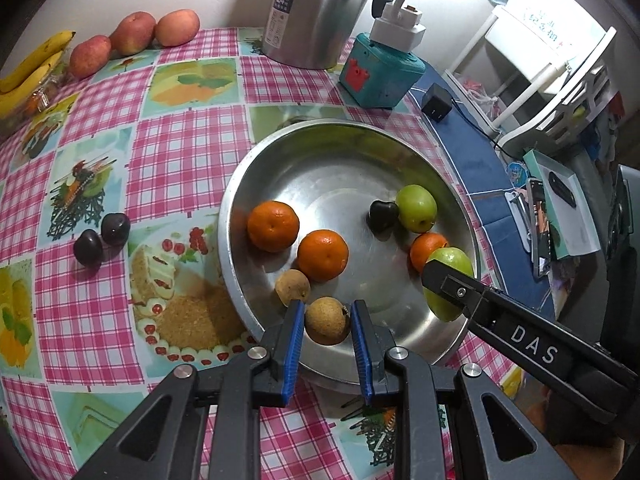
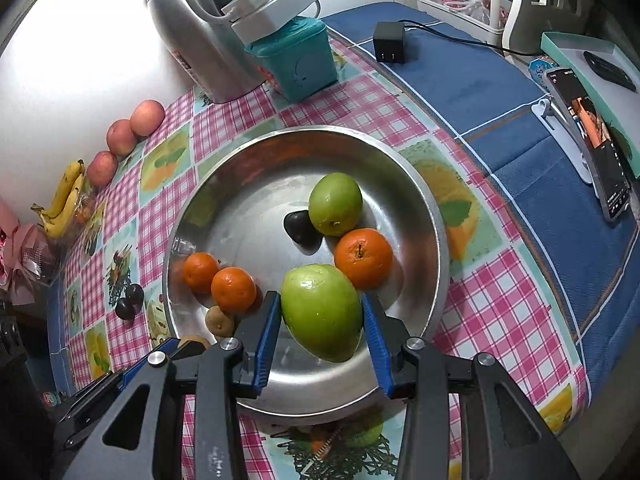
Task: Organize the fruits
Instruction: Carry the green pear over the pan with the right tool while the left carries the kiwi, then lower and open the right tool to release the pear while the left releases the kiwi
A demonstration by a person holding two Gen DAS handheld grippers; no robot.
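A steel bowl (image 1: 280, 152) (image 2: 240, 168) sits on the checked tablecloth. In it lie two oranges (image 1: 273, 225) side by side, a third orange (image 2: 363, 258), a small green fruit (image 2: 335, 204), a dark plum (image 2: 301, 227) and a brown fruit (image 1: 292, 287). My left gripper (image 1: 326, 330) is shut on another brown fruit (image 1: 328, 321) over the bowl's near rim. My right gripper (image 2: 322, 322) is shut on a large green fruit (image 2: 322, 312) above the bowl; in the left wrist view its finger (image 1: 456, 286) covers part of that fruit.
Two dark plums (image 1: 102, 236) lie on the cloth left of the bowl. Three apples (image 1: 132, 34) and bananas (image 1: 32, 68) line the far left edge. A steel thermos (image 1: 320, 12), a teal box (image 1: 380, 72), a charger (image 1: 436, 102) and a phone (image 2: 592, 144) stand behind and right.
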